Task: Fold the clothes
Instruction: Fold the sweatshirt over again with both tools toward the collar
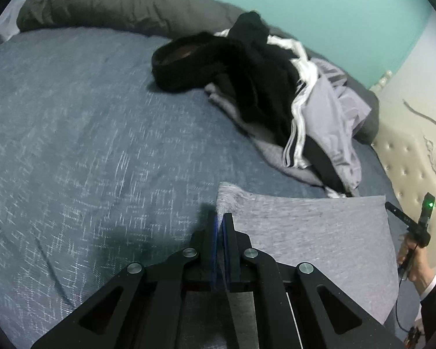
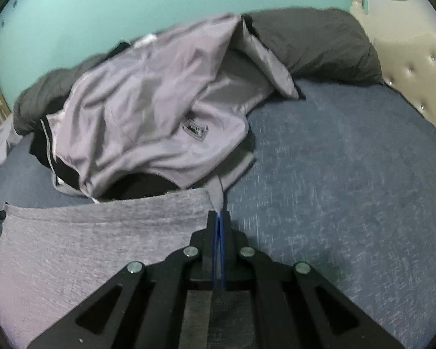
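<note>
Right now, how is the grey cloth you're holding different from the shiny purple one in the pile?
The grey cloth looks fuzzy and speckled; the purple one looks smooth and shiny. The grey cloth is stretched fairly flat, pinched by the left gripper and the right gripper; the purple one lies crumpled and untouched. The purple one has a small badge; the grey cloth shows none. Both are on the blue bed.

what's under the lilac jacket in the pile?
Under the lilac jacket a black garment with white stripes shows at its left edge, and more black fabric under its front hem. How many pieces lie beneath is covered. The pile rests on the blue bedsheet.
</note>
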Action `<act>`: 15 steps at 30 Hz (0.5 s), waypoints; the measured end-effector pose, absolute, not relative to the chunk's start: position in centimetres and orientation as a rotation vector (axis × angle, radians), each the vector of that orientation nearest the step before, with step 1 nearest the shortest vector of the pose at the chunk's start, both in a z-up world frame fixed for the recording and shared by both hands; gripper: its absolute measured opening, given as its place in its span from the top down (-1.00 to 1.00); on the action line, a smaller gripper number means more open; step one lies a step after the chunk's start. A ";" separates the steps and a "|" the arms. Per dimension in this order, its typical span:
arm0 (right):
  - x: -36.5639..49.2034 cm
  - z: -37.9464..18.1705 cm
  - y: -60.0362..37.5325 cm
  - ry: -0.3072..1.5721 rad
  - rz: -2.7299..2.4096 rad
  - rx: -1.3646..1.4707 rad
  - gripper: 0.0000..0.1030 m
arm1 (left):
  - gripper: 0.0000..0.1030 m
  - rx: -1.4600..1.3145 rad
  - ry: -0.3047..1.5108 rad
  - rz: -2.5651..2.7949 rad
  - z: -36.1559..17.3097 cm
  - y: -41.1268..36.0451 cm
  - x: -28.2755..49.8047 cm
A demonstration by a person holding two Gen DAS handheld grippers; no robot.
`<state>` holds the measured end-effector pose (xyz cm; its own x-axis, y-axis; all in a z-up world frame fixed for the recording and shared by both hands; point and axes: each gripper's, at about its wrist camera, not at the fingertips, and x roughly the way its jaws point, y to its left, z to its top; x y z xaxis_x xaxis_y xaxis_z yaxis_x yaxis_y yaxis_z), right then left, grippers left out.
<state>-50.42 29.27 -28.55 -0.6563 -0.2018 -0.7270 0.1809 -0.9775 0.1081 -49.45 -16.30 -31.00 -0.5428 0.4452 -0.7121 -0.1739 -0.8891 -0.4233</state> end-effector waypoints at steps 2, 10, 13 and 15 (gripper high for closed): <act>-50.6 -29.3 29.1 -0.030 -2.678 1.214 0.98 | 0.94 -1.277 -0.436 2.442 -31.7 -16.0 -49.7; -50.6 -30.3 29.7 -0.127 -2.580 1.262 0.91 | 0.88 -1.381 -0.410 2.409 -33.5 -15.0 -50.2; -49.5 -29.8 31.0 -0.172 -2.565 1.269 0.81 | 0.81 -1.371 -0.424 2.408 -32.7 -15.9 -49.1; -48.2 -29.7 32.4 -0.265 -2.525 1.297 0.71 | 0.77 -1.372 -0.429 2.401 -32.2 -16.5 -48.1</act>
<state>-48.16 32.38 -29.68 -0.5530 -0.3365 -0.7622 0.1713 -0.9412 0.2913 -48.10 -16.50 -32.22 -0.4751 0.4343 -0.7653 -0.1425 -0.8962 -0.4201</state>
